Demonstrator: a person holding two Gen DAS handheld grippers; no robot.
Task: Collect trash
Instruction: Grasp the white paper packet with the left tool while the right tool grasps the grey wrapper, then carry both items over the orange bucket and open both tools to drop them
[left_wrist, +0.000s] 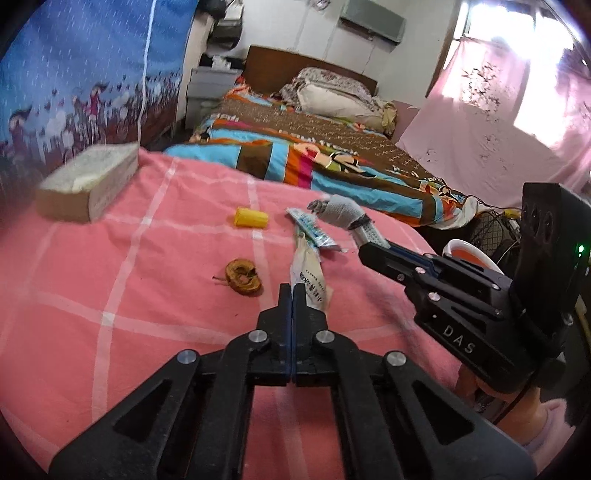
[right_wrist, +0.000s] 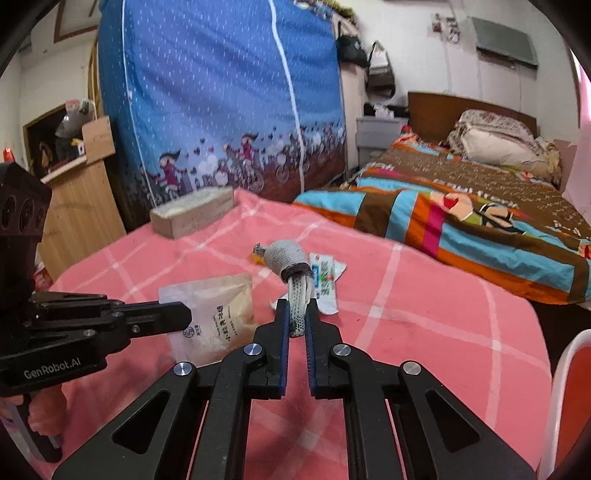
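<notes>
On the pink checked cloth (left_wrist: 155, 280) my left gripper (left_wrist: 293, 290) is shut on the edge of a beige printed pouch (left_wrist: 309, 275); the right wrist view shows the same gripper (right_wrist: 184, 315) at the pouch (right_wrist: 216, 314). My right gripper (right_wrist: 297, 306) is shut on the tail of a grey woven bundle (right_wrist: 286, 256) tied with a dark band and holds it off the cloth. The left wrist view shows this gripper (left_wrist: 364, 243) with the bundle (left_wrist: 340, 210). A blue-white wrapper (left_wrist: 314, 230) (right_wrist: 327, 282), a yellow cap (left_wrist: 251, 218) and a brown dried fruit piece (left_wrist: 243, 277) lie loose.
A tissue box (left_wrist: 88, 181) (right_wrist: 192, 216) sits at the cloth's far left corner. An orange bin with a white rim (right_wrist: 569, 387) (left_wrist: 465, 254) stands off the right edge. A bed with a striped cover (right_wrist: 461, 206) lies behind, and a blue fabric wardrobe (right_wrist: 221, 110) stands at the back left.
</notes>
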